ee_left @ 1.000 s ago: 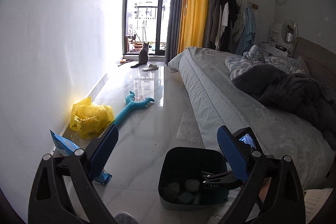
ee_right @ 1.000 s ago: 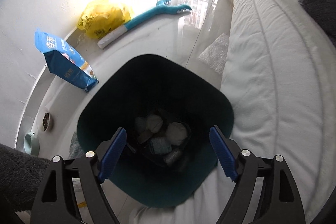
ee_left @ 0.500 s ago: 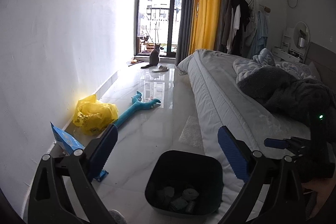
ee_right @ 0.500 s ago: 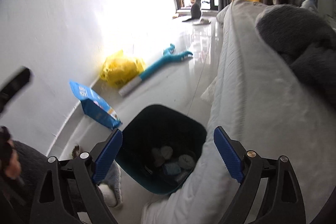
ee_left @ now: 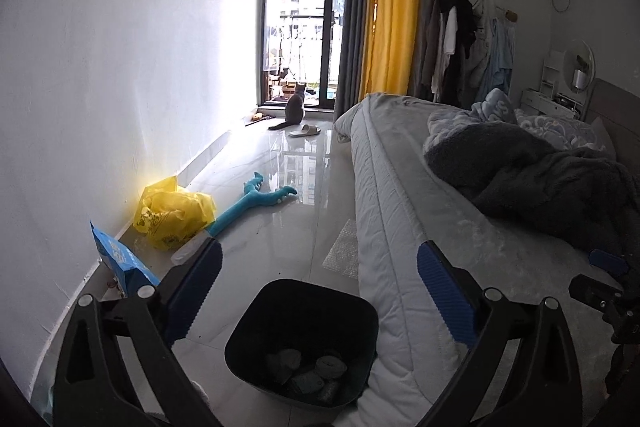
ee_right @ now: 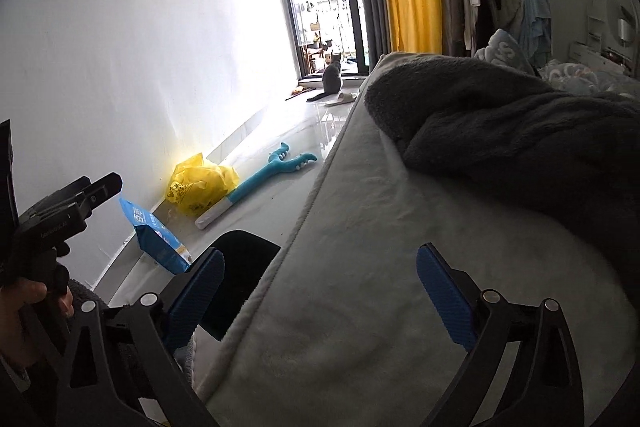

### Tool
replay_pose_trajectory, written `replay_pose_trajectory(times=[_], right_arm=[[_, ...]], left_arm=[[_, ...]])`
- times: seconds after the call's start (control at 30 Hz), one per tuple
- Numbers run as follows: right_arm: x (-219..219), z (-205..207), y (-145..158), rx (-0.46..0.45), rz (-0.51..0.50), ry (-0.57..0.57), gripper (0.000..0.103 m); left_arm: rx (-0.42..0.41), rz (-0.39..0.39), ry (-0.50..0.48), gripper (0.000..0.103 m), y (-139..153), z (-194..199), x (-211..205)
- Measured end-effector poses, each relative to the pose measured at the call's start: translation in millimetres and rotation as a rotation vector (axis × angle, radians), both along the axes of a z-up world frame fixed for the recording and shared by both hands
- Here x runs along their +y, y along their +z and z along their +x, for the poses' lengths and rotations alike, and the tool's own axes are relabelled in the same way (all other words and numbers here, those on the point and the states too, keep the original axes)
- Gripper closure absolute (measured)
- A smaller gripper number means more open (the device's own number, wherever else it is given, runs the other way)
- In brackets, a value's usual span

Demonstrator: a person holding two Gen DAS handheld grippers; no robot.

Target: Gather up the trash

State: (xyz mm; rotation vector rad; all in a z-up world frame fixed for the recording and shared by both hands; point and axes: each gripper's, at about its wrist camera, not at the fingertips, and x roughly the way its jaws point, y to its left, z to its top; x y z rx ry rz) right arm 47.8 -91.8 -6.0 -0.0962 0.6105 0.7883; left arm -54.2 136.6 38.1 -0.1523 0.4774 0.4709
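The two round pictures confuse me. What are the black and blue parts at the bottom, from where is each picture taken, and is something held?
No robot is here. A person holds a two-finger gripper in each hand, and a wide-angle camera on each looks forward along its fingers. One picture is from the left gripper, the other from the right gripper. Both are open and hold nothing. On the floor beside the bed stands a dark bin with crumpled trash inside. By the wall lie a yellow bag, a blue packet and a teal toy. A cat sits at the balcony door.
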Motion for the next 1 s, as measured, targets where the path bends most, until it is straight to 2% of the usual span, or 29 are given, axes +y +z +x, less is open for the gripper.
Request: replay_pose_trajectory(times=[0.2,0.3,0.37,0.43,0.6,0.77,0.9,1.0], right_arm=[[-47.9,-14.7,6.7,-0.116,-0.044,0.014,0.003],[-79.3,-9.3,2.4,-0.083,0.002,-0.018,0.003],[-97.2,-5.4,0.7,-0.045,0.057,-0.044,0.003],[-111.0,-0.2,-3.3,-0.039,0.059,-0.066,0.003],[-134.6,2.7,-11.3,-0.072,0.032,-0.077,0.003],[-146.8,-7.8,-4.8,-0.129,0.041,-0.062,0.003],[-155.5,-18.4,5.1,-0.204,-0.003,-0.059,0.003],[-169.6,-17.3,8.5,-0.199,0.012,-0.087,0.003]], left_arm=[[0.02,0.082,-0.023,0.003,16.4,3.3,-39.2],[0.039,0.12,-0.018,0.003,10.6,3.6,-50.5],[0.053,0.108,-0.022,0.003,3.8,4.8,-53.0],[0.068,0.108,-0.023,0.003,-1.9,5.9,-58.0],[0.08,0.089,-0.029,0.003,-11.6,13.7,-75.2],[0.061,0.143,-0.083,0.003,-6.3,24.6,-110.8],[0.054,0.121,-0.11,0.003,-6.3,29.5,-121.2],[0.059,0.094,-0.112,0.003,-10.0,29.9,-120.1]])
